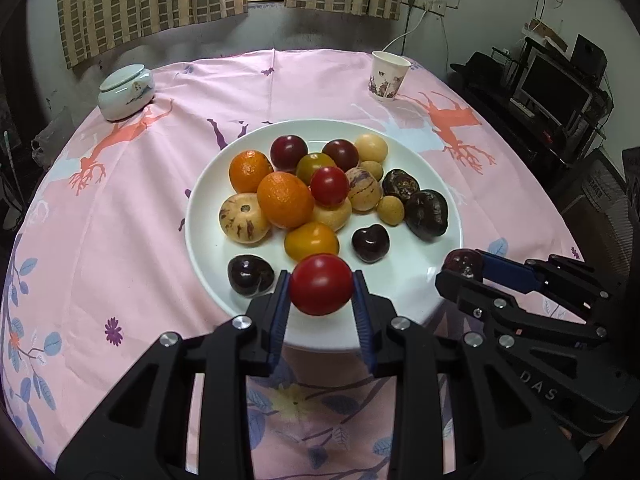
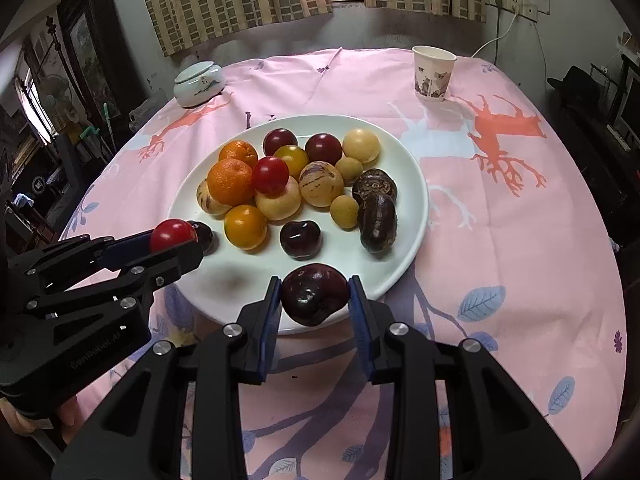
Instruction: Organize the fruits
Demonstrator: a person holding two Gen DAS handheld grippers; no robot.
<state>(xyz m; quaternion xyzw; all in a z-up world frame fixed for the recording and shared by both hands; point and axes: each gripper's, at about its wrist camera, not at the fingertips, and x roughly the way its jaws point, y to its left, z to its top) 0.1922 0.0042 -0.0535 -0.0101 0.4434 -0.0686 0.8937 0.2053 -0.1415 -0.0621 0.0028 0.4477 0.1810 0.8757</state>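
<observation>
A white plate (image 1: 400, 288) (image 2: 360, 276) holds several fruits: oranges (image 1: 285, 199), red and yellow tomatoes, pale striped melons, dark plums and dark purple fruits. My left gripper (image 1: 321, 290) is shut on a red tomato (image 1: 321, 289) over the plate's near rim; it also shows in the right wrist view (image 2: 173, 235). My right gripper (image 2: 314, 294) is shut on a dark purple fruit (image 2: 314, 294) above the plate's near edge; it also shows in the left wrist view (image 1: 464, 264).
A pink patterned tablecloth (image 1: 132, 208) covers the round table. A paper cup (image 1: 387, 76) (image 2: 433, 73) stands at the far right. A lidded white ceramic jar (image 1: 126, 92) (image 2: 199, 83) stands at the far left. Furniture and a monitor stand beyond the right edge.
</observation>
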